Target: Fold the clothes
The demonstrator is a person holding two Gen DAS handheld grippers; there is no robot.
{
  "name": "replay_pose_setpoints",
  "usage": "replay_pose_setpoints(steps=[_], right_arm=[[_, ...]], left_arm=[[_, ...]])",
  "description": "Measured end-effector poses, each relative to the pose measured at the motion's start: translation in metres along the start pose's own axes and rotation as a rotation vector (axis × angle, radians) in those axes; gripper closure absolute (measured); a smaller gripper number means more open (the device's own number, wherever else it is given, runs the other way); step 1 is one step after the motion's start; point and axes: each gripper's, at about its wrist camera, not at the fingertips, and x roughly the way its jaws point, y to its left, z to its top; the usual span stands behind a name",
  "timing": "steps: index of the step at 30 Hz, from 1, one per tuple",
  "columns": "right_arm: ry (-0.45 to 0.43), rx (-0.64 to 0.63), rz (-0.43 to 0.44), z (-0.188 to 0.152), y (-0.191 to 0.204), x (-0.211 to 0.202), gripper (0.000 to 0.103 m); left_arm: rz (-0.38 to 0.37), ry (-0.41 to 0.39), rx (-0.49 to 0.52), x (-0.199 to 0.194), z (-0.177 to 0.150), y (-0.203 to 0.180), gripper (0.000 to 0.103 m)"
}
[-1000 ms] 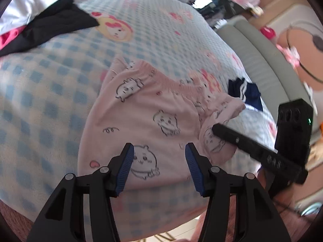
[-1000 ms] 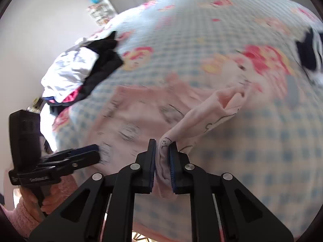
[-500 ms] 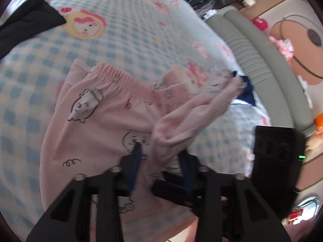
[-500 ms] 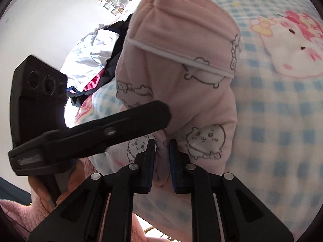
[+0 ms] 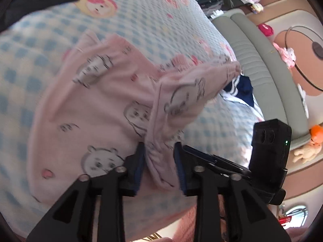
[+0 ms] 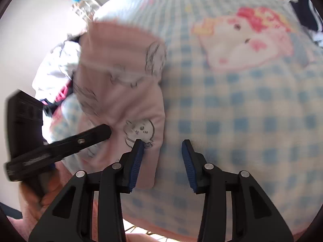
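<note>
Right wrist view, nearest first: the right gripper has let go of the pink fabric it pinched a second ago; its fingers are parting, half-wide, with only the edge of the pink pyjama shorts lying by the left pad and checked blanket showing in the gap. Beside it, in the left wrist view, the left gripper, empty and wide a second ago, now has the folded-over leg of the shorts bunched between its fingers, which are easing apart again; whether the pads press on the cloth is unclear through the blur. So the flap has been passed across and laid over the rest of the shorts, which lie on the bed. I judge the first fold nearly set. Farther off, a navy garment waits by the grey headboard.
</note>
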Motion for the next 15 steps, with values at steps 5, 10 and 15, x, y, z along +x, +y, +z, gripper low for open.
replay_pose_setpoints(steps=[5, 10, 15], right_arm=[[-0.001, -0.024, 0.013, -0.006, 0.014, 0.001, 0.065], [-0.070, -0.017, 0.053, 0.000, 0.024, -0.024, 0.065], [-0.085, -0.110, 0.061, 0.012, 0.050, -0.024, 0.061]], left_arm=[[0.061, -0.013, 0.048, 0.003, -0.001, -0.011, 0.092], [0.065, -0.156, 0.085, -0.054, 0.007, -0.017, 0.095], [0.125, -0.216, 0.011, -0.092, 0.010, 0.014, 0.095]])
